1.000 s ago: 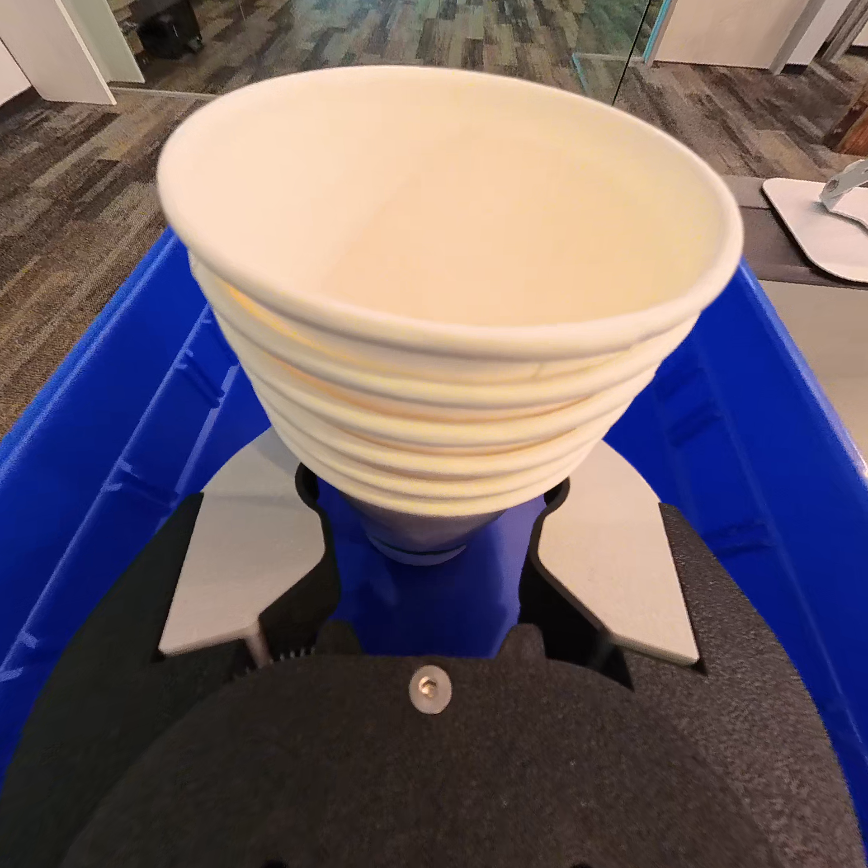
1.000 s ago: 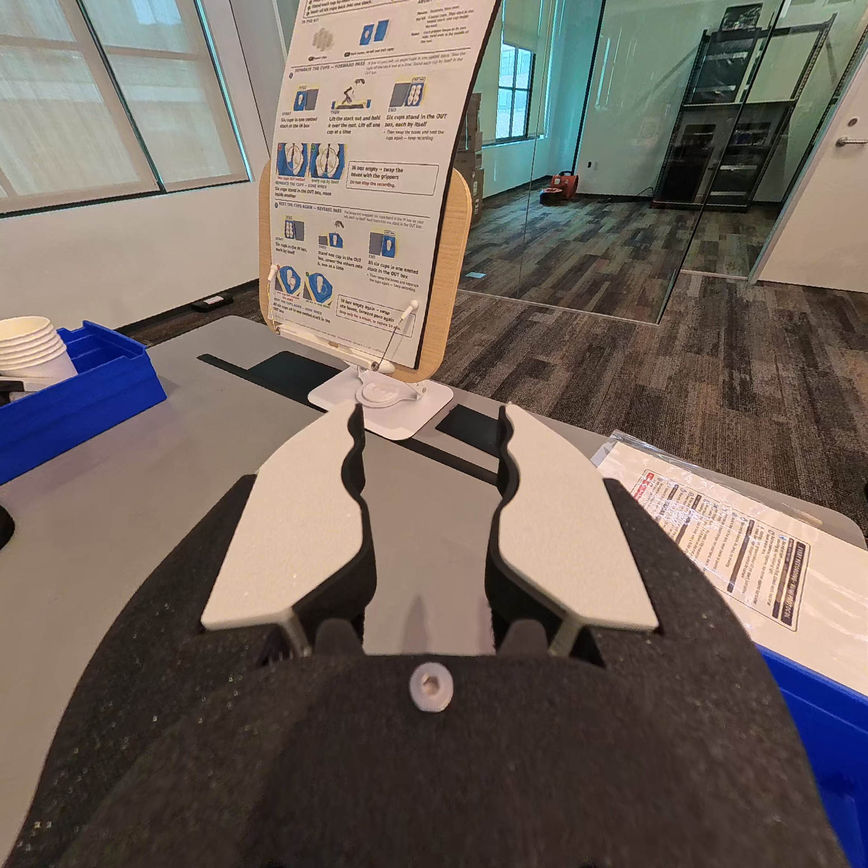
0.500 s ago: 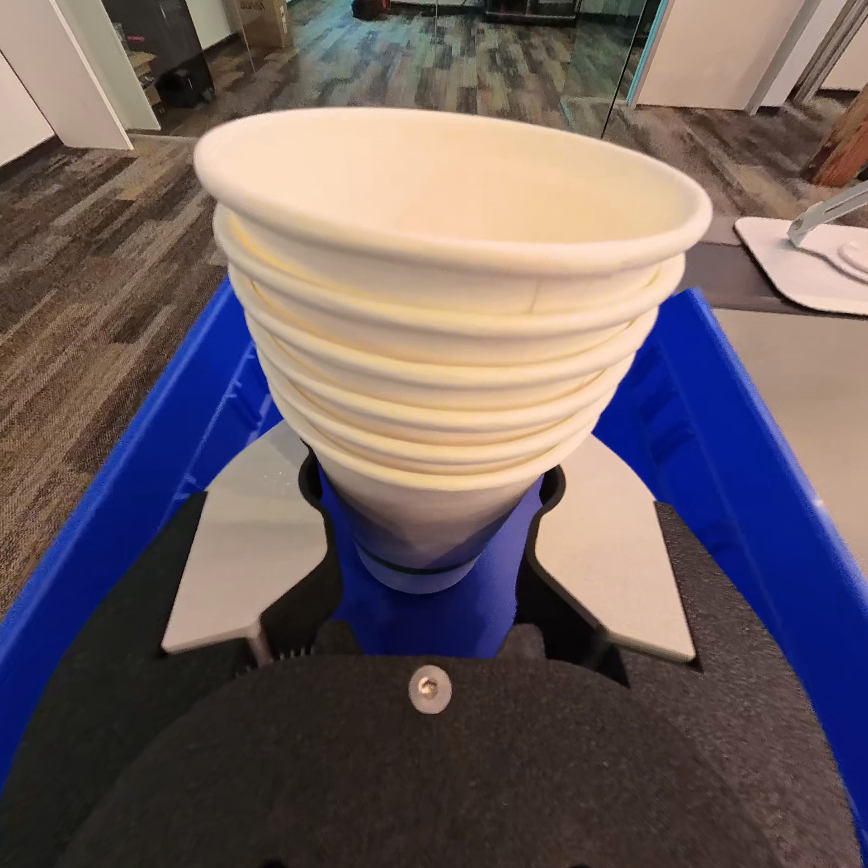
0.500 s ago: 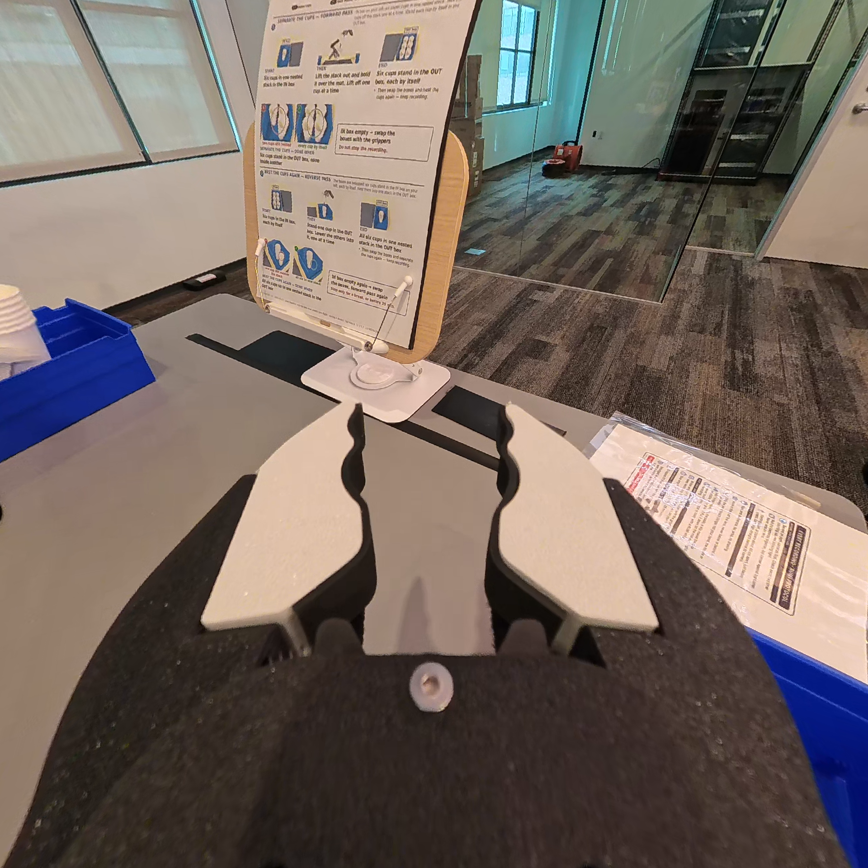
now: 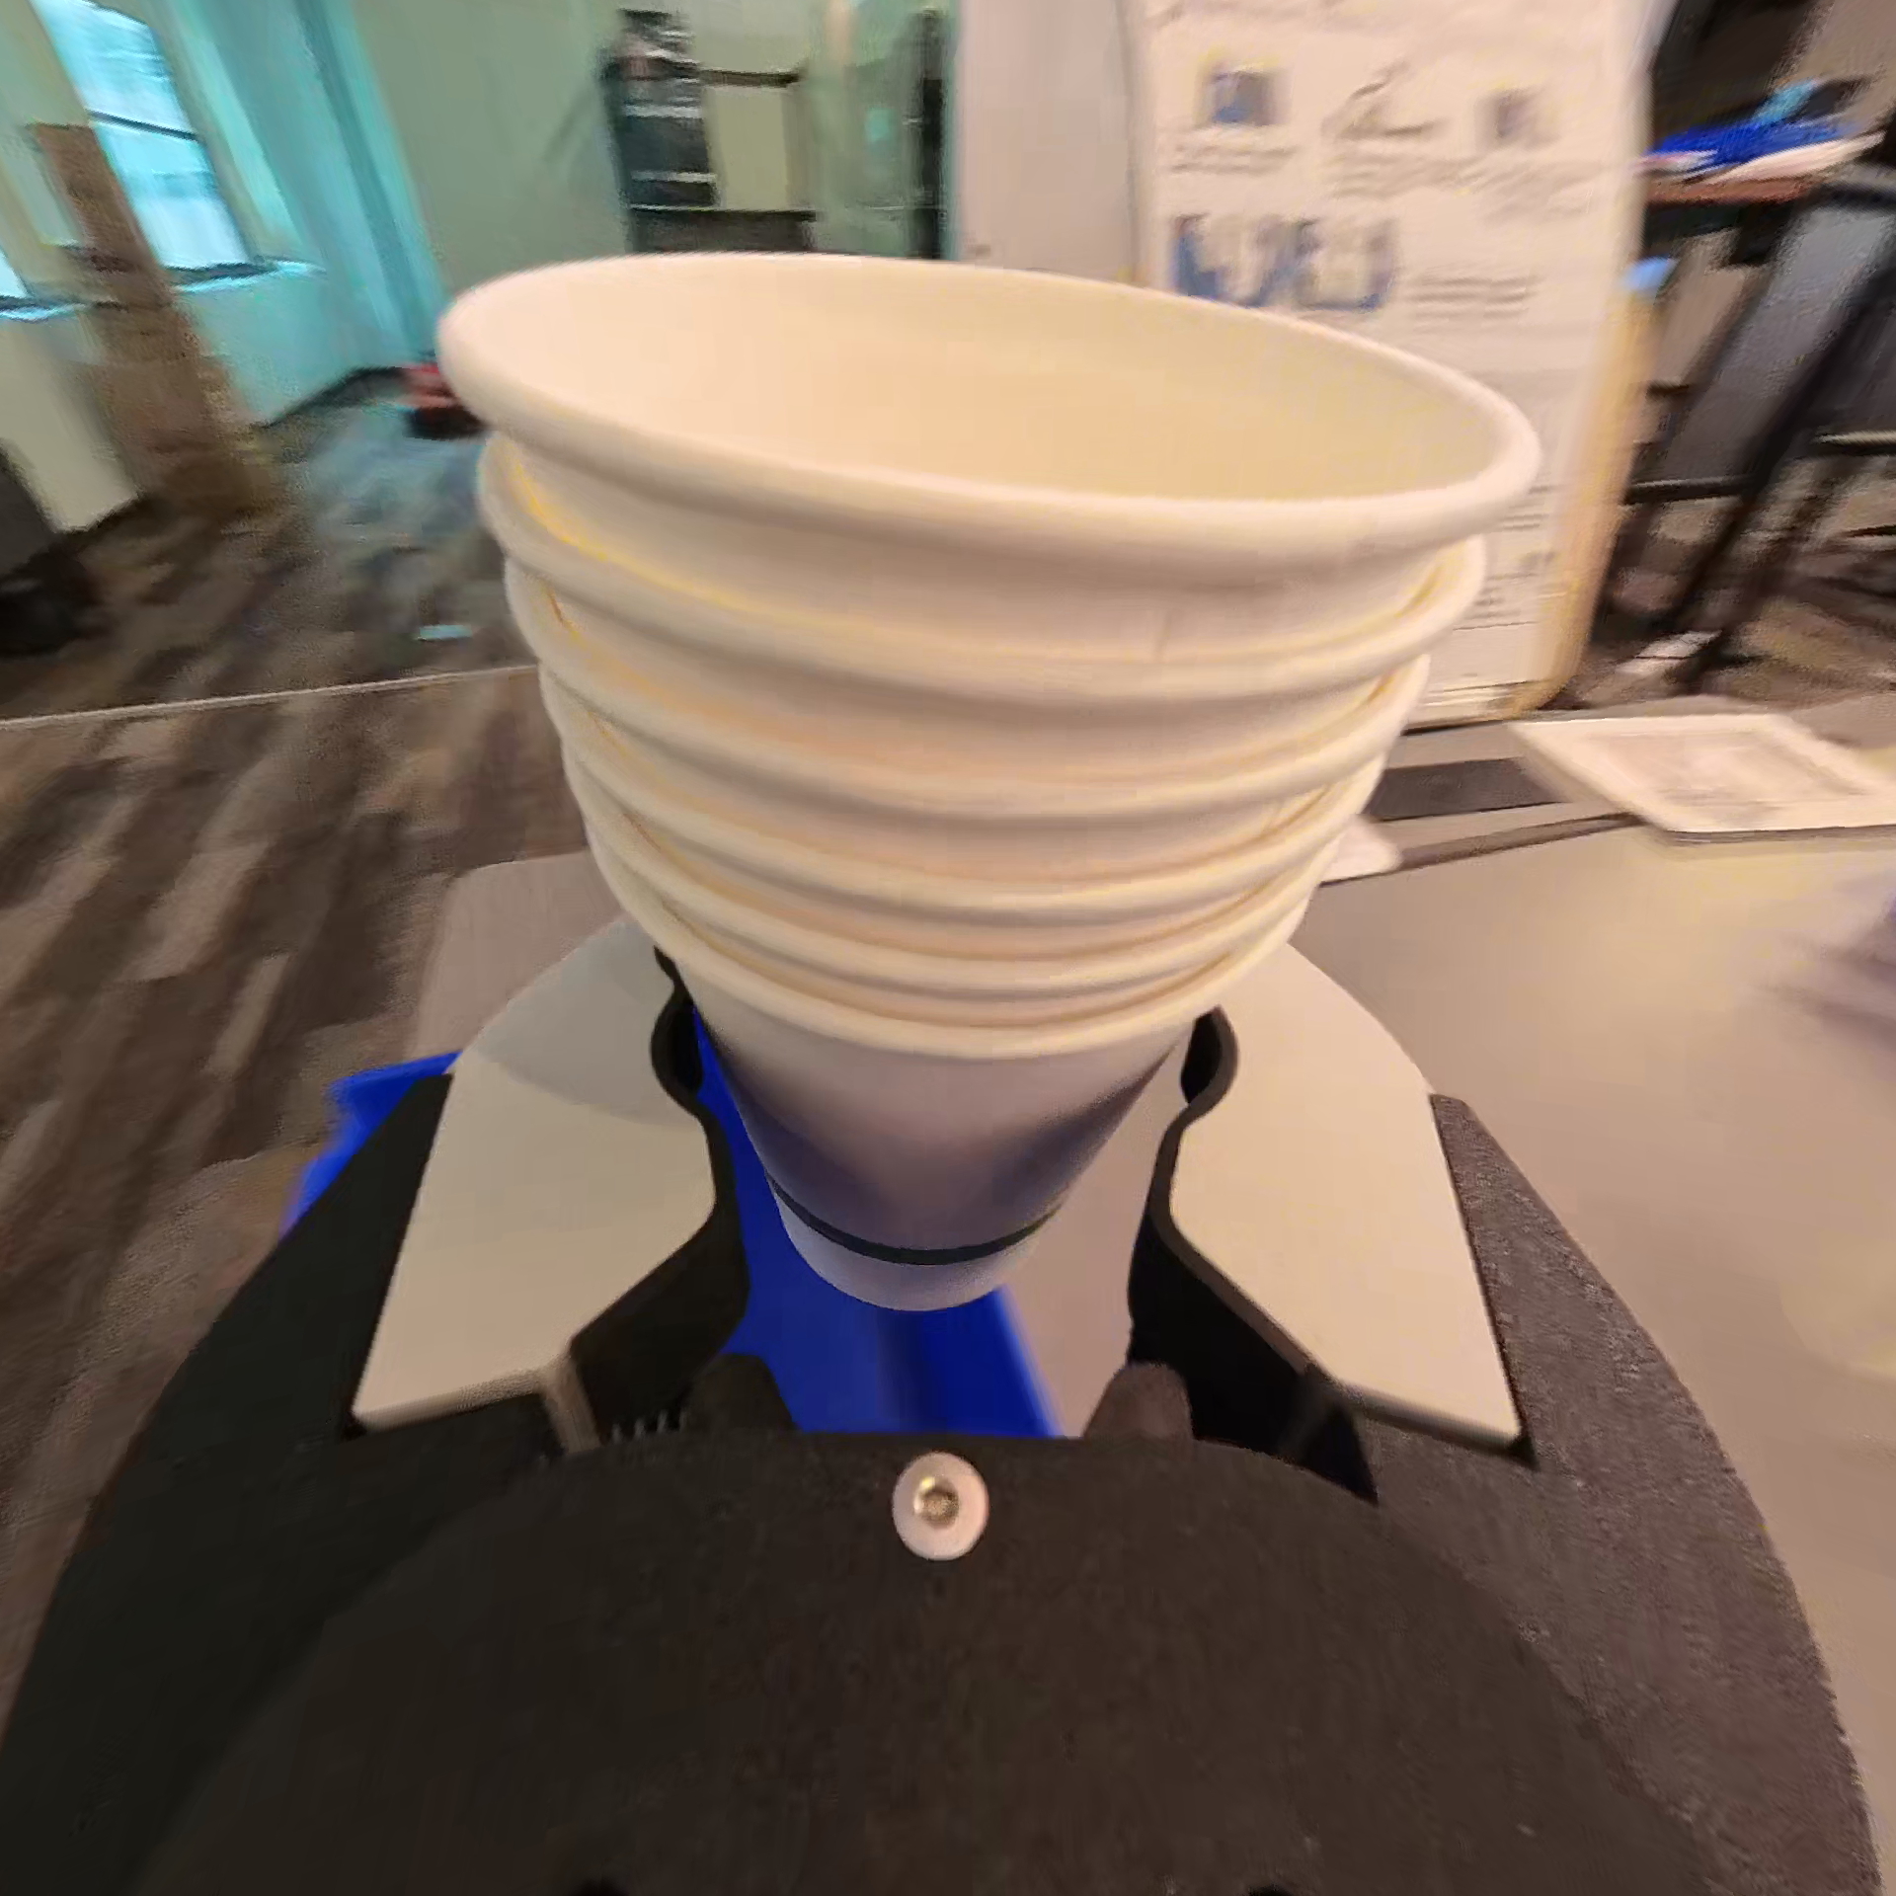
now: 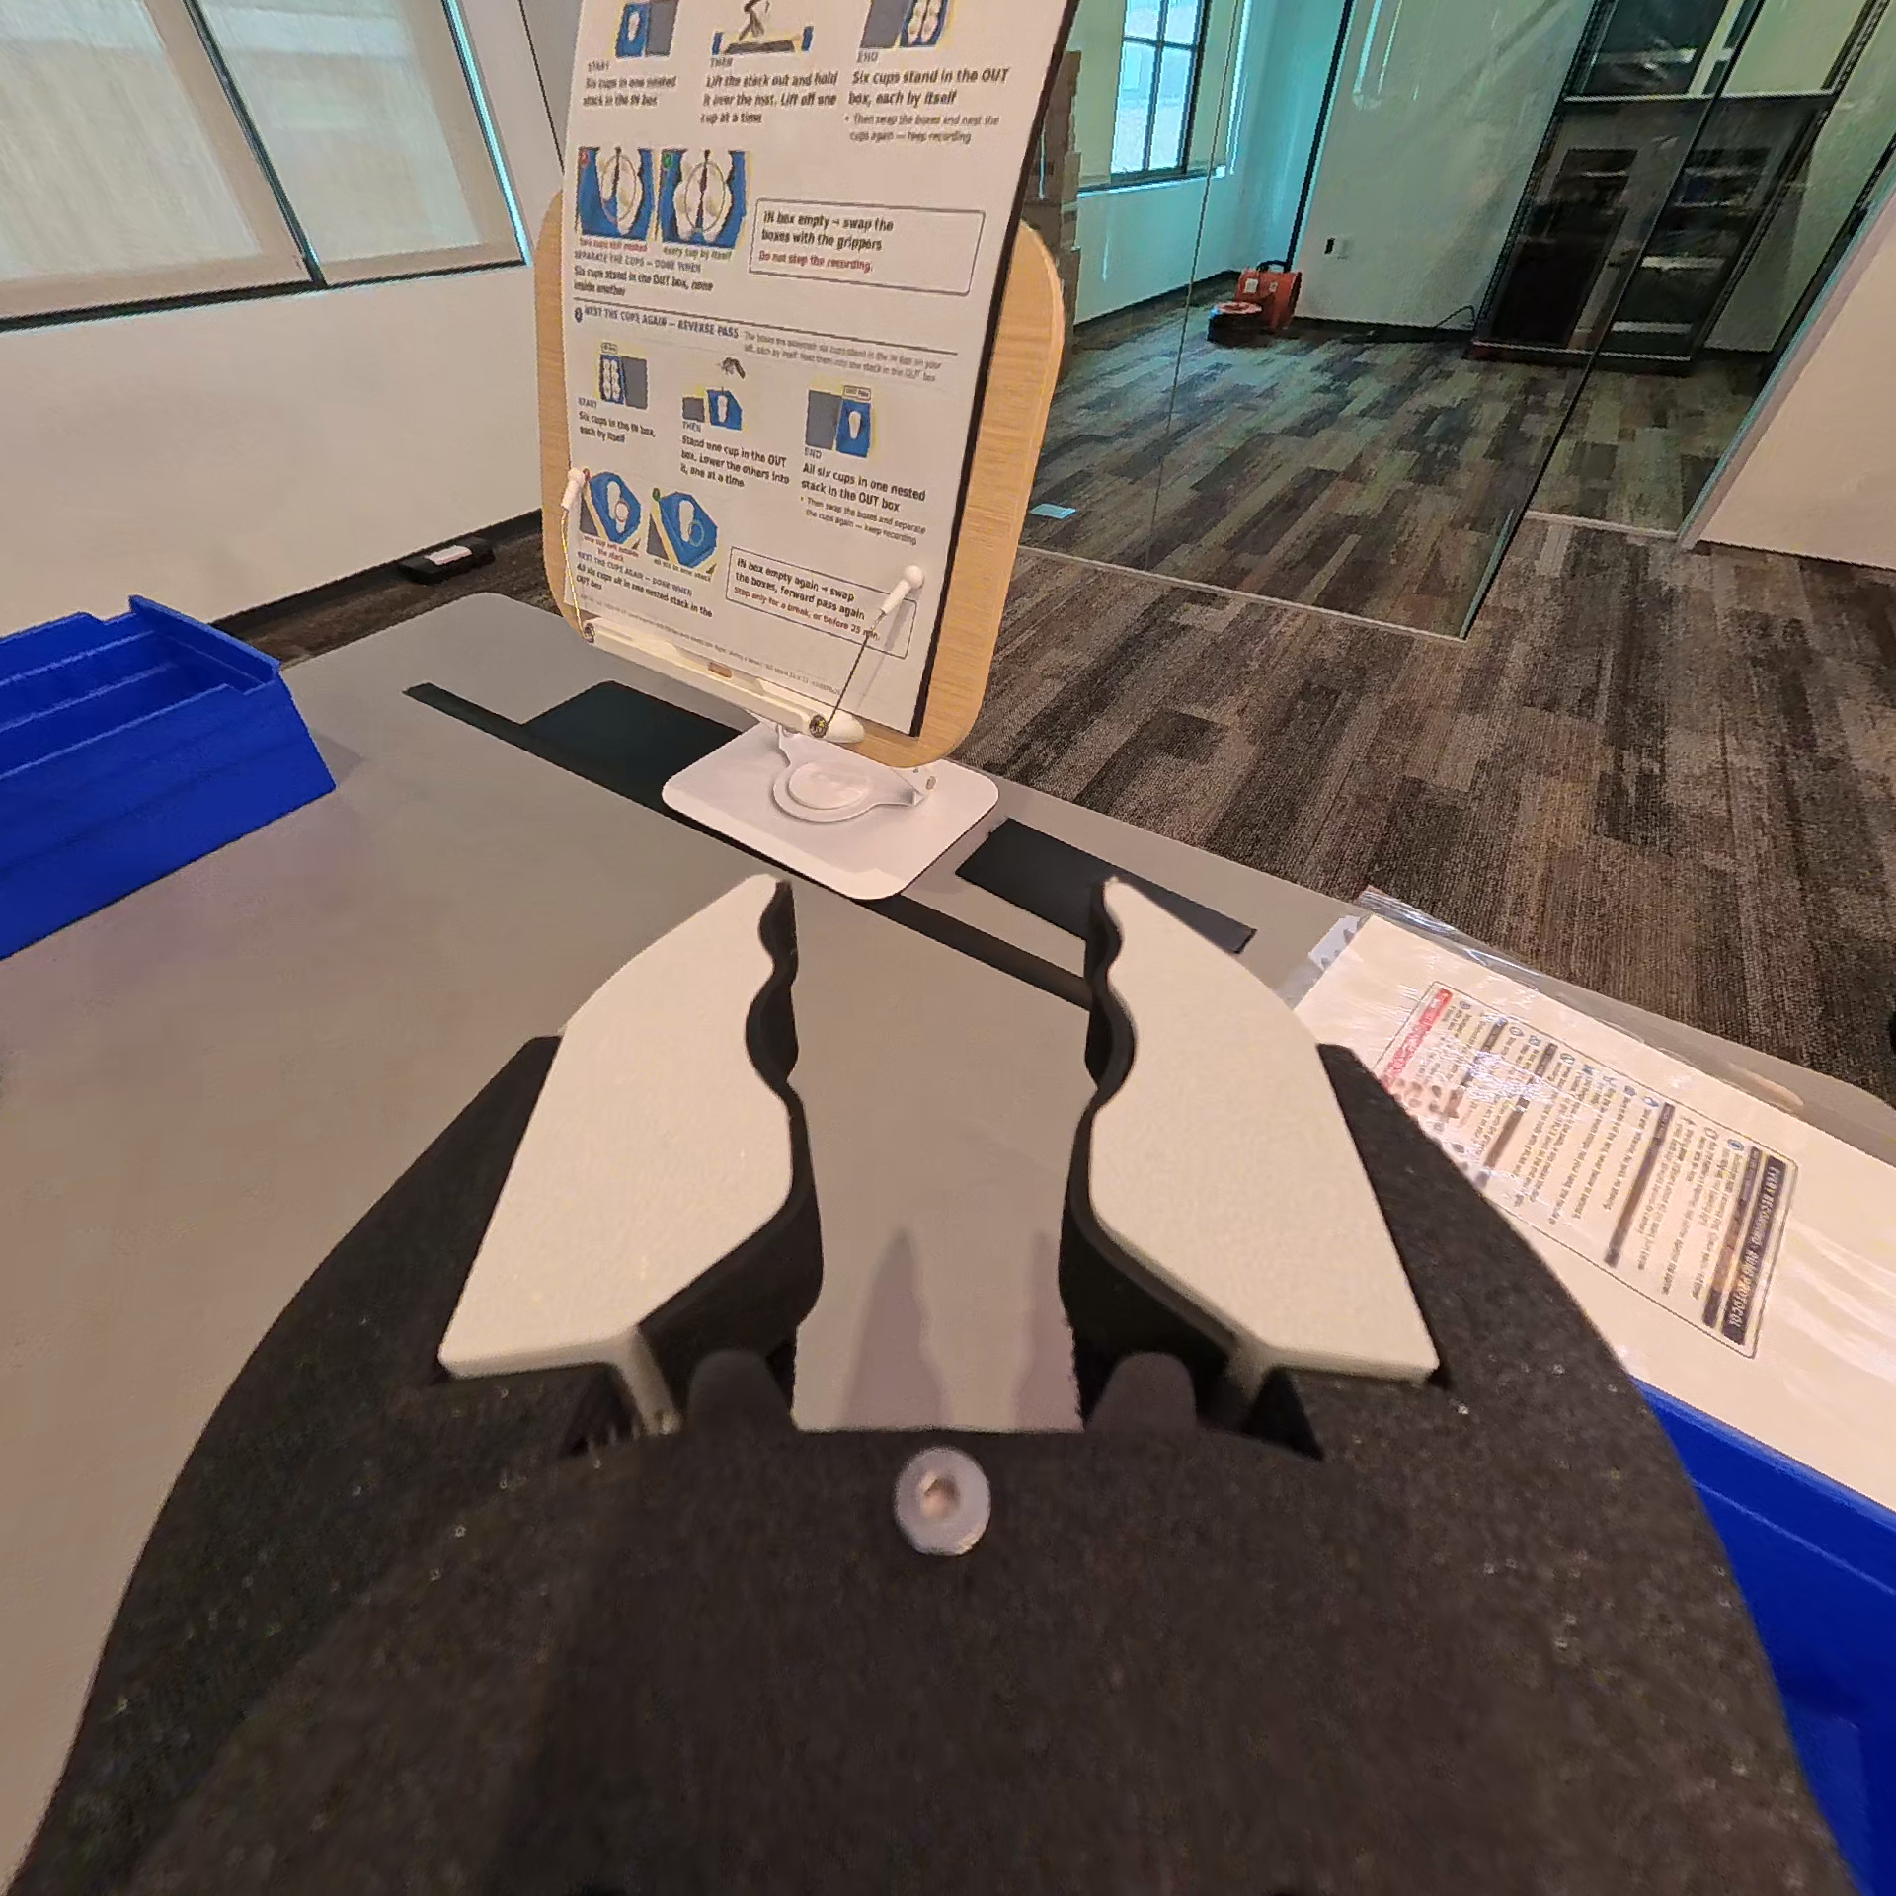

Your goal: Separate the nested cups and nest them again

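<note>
A stack of several nested white paper cups stands upright between my left gripper's fingers. My left gripper is shut on the lowest cup's wall and holds the stack in the air above a corner of the blue bin. The view is blurred. My right gripper is open and empty above the grey table. The same blue bin shows at the left of the right wrist view with no cups in sight.
An instruction board on a white stand stands at the table's far edge; it also shows in the left wrist view. A printed sheet in a plastic sleeve lies at the right. A second blue bin is at the lower right.
My left gripper has lifted the cup stack up out of the blue bin and swung right toward the table. The right gripper has shifted slightly and stays open.
</note>
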Available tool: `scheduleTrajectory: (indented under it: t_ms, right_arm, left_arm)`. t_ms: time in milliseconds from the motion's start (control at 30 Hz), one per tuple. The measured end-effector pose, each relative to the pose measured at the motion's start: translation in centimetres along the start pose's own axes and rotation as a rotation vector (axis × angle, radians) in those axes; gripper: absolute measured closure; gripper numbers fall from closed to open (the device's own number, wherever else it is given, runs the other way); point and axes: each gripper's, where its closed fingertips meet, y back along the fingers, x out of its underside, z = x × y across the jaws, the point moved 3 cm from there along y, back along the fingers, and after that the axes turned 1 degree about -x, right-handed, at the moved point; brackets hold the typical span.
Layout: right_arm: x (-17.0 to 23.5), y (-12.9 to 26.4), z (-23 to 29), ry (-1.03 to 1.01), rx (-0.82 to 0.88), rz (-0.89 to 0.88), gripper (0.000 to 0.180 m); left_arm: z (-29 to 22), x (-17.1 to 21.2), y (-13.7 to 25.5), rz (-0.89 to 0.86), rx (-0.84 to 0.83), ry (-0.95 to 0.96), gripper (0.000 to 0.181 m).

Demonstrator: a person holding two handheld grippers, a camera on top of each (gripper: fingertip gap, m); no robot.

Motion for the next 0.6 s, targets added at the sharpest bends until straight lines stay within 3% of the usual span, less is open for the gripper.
scheduleTrajectory:
  t_ms: [333, 600]
  right_arm:
    - [0.5, -1.4, 1.2, 0.016, -0.040, 0.039, 0.126]
    - [0.4, -2.2, 2.5, 0.044, -0.087, 0.047, 0.126]
  left_arm:
    - [-19.0, -1.4, -6.2, 0.017, 0.607, 0.034, 0.088]
    - [-30.9, -0.7, -10.7, 0.001, 0.905, -0.069, 0.087]
